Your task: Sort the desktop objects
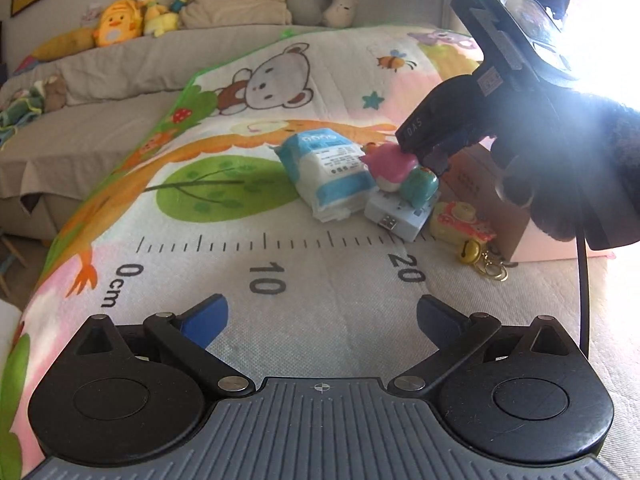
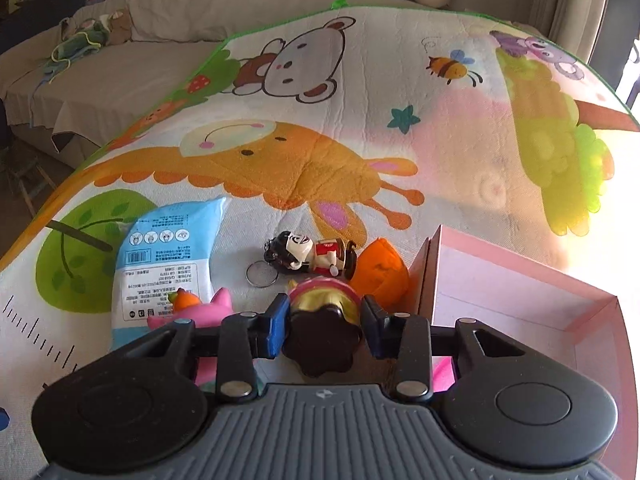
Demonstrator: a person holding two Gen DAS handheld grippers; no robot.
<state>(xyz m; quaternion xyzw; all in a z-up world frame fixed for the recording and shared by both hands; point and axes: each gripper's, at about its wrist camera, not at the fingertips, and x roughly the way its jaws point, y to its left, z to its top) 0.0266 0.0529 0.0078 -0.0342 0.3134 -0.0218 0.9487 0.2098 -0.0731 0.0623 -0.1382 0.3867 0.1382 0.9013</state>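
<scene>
The right gripper [image 2: 322,326] has its fingers clamped on a gold-and-pink figurine [image 2: 323,312], with the pink box [image 2: 520,300] just right of them. The left gripper [image 1: 322,314] hovers over the cartoon mat [image 1: 320,280], fingers wide apart, the tissue pack [image 1: 324,172] well ahead.

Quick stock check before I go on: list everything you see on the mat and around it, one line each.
Tissue pack: one, blue and white, left on mat.
Pink toy: one, beside tissue pack.
Teal figure: one, on white USB adapter.
Yellow camera keychain: one, with bell, by the box.
Doll keychain: one, black, white, red, lying mid-mat.
Orange toy: one, against the box.
Pink box: one, open, right.
Gold-and-pink figure: one, between right fingers.
Plush toys: several, yellow, sofa back.
Left gripper: open, empty.
Right gripper: closed on the figure.
</scene>
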